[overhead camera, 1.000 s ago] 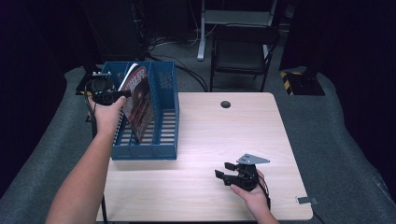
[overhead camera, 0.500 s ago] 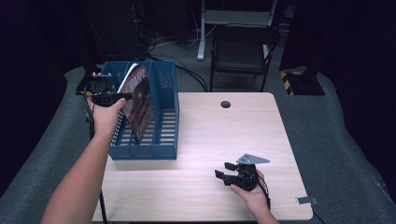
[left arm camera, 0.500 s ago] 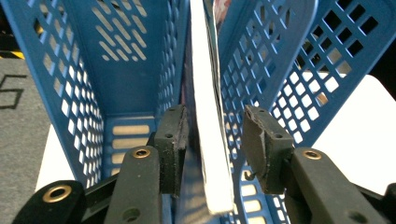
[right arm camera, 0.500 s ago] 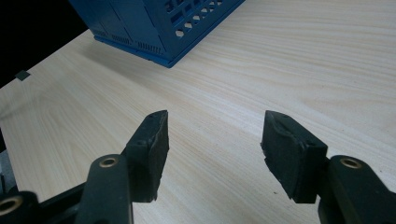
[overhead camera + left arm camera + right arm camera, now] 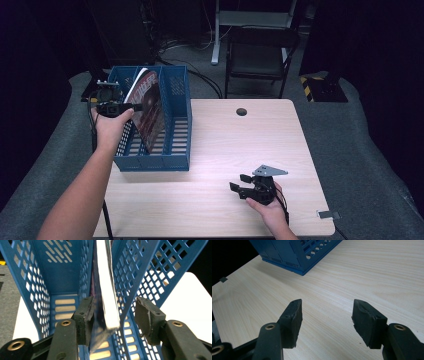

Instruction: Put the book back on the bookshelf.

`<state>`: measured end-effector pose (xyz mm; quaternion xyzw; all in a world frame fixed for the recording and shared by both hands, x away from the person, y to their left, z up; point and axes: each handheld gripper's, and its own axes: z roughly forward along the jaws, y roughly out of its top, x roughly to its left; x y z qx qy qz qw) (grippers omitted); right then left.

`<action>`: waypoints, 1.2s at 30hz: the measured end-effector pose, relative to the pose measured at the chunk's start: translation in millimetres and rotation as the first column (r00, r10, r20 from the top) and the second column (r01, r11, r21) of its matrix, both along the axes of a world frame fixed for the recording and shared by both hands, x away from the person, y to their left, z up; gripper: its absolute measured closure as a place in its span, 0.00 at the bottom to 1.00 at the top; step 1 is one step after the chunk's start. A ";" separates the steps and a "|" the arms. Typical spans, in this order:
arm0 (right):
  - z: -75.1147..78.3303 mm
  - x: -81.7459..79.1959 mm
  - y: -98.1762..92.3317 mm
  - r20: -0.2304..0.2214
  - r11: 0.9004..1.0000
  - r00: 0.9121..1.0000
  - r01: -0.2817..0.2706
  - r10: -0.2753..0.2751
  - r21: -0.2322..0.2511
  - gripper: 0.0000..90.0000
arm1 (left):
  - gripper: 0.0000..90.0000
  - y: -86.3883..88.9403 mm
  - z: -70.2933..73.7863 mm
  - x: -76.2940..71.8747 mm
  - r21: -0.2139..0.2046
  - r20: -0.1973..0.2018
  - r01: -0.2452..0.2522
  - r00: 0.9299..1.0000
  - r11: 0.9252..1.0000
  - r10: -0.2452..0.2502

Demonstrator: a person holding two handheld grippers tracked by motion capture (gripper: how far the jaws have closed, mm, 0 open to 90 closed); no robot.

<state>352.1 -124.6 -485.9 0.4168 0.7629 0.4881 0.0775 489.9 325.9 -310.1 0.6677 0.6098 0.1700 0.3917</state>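
Fingers (image 5: 83, 320) of the left gripper (image 5: 113, 322) had just been opening, loosely straddling the magazine (image 5: 149, 107) in the blue rack (image 5: 172, 160), while the right gripper (image 5: 327, 322) rested open over the desk (image 5: 280, 145).

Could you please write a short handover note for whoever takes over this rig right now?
Left tongs: jaws have just been opening; the magazine stands between them, pads no longer pressing it.
Right tongs: open, empty, low over the wooden table near its front edge.
Magazine leans in the middle slot of the blue file rack.
Done: magazine filed and let go.
Left: draw the left tongs out of the rack.
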 end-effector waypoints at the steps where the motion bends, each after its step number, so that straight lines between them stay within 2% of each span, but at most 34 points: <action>1: -0.2 0.1 0.2 0.000 1.000 1.000 0.000 0.000 -0.003 0.46 | 0.54 0.1 -0.3 -0.9 -0.004 -0.004 0.004 1.000 1.000 -0.004; 13: -1.2 0.8 -0.9 0.006 1.000 1.000 -0.003 0.003 -0.004 0.45 | 0.48 9.0 -3.0 -13.3 -0.015 -0.034 0.047 0.998 0.999 -0.047; 20: -1.5 0.4 -0.7 0.006 1.000 1.000 -0.006 0.006 -0.005 0.45 | 0.47 13.6 -5.0 -22.8 -0.006 -0.025 0.073 0.997 0.997 -0.073; 23: -0.8 -0.5 -0.8 0.010 1.000 1.000 -0.007 0.007 -0.001 0.45 | 0.47 14.4 -3.9 -28.6 -0.022 -0.027 0.088 0.996 0.996 -0.089; 26: 0.0 -0.7 -2.2 0.017 1.000 1.000 -0.001 0.001 0.000 0.45 | 0.47 14.5 -2.6 -34.7 -0.016 -0.021 0.102 0.995 0.995 -0.102; 36: -0.1 -0.6 -5.3 0.008 1.000 1.000 0.005 -0.005 0.009 0.45 | 0.47 12.4 0.1 -54.4 -0.007 -0.014 0.163 0.987 0.987 -0.163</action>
